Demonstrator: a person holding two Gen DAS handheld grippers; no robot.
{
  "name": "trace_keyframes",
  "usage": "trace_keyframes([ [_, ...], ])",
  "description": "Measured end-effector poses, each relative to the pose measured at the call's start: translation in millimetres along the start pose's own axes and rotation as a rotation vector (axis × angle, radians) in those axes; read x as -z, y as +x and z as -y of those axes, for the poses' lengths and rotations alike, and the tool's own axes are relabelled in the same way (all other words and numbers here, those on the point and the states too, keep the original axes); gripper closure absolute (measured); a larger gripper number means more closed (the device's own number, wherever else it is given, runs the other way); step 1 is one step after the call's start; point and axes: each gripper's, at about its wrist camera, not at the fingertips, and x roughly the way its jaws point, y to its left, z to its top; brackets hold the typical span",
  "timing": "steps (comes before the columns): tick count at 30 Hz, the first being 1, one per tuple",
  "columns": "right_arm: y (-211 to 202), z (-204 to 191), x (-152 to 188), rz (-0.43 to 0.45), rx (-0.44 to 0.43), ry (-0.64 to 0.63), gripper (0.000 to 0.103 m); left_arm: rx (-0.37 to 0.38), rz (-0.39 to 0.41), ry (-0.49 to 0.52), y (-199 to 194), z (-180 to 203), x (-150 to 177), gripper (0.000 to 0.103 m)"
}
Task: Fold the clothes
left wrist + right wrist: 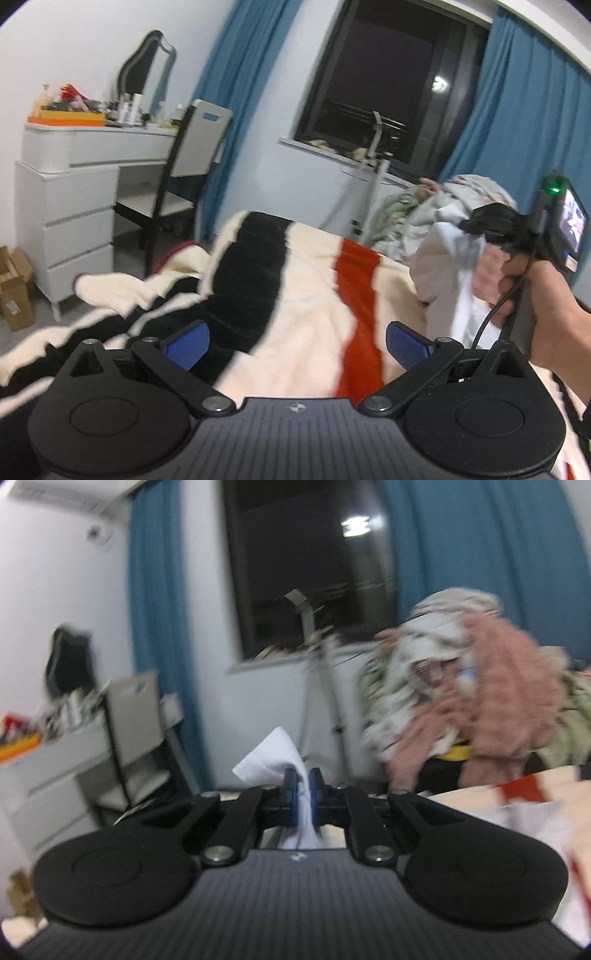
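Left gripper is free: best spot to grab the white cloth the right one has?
Probably the loose hanging edge of the white cloth, below the right gripper, which is shut on an upper corner. Bring the open left gripper in from the left, over the striped blanket; the hanging edge faces it.

The near stretch of the bed, under its fleecy cream blanket with black and red stripes (295,295), lies flat and bare, giving the left tool (297,345) free passage ahead between its spread fingers. At the far right a tall heap of crumpled pink, grey and green clothes (480,686) blocks the bed's end. To the left, a grey-backed, black-framed chair (184,177) and a white drawered dressing table (74,206) crowd the floor gap.
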Motion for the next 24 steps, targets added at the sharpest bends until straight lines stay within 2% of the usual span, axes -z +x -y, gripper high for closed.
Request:
trace_keyframes([
  [6,-21,104,15,0.026,0.176,0.153,0.094,0.087,0.003,0.178,-14,51,29,0.000],
  [10,-4,160,55,-0.050,0.260,0.229,0.093,0.133,-0.053,0.236,-1,72,48,0.000],
  [14,14,188,91,-0.128,0.256,0.262,0.091,0.153,-0.083,0.266,12,84,62,0.000],
  [18,16,184,97,-0.147,0.251,0.256,0.087,0.169,-0.143,0.259,25,90,68,0.000],
  [19,14,180,96,-0.155,0.255,0.248,0.079,0.173,-0.159,0.258,28,91,69,0.000],
  [20,12,178,93,-0.166,0.258,0.240,0.058,0.179,-0.175,0.260,31,92,69,0.000],
  [21,9,176,90,-0.171,0.256,0.229,0.047,0.189,-0.181,0.260,31,92,71,0.000],
  [22,2,172,86,-0.165,0.245,0.218,0.029,0.192,-0.179,0.263,32,92,71,0.000],
  [24,-13,163,75,-0.160,0.222,0.188,0.027,0.188,-0.173,0.272,30,93,73,0.000],
])
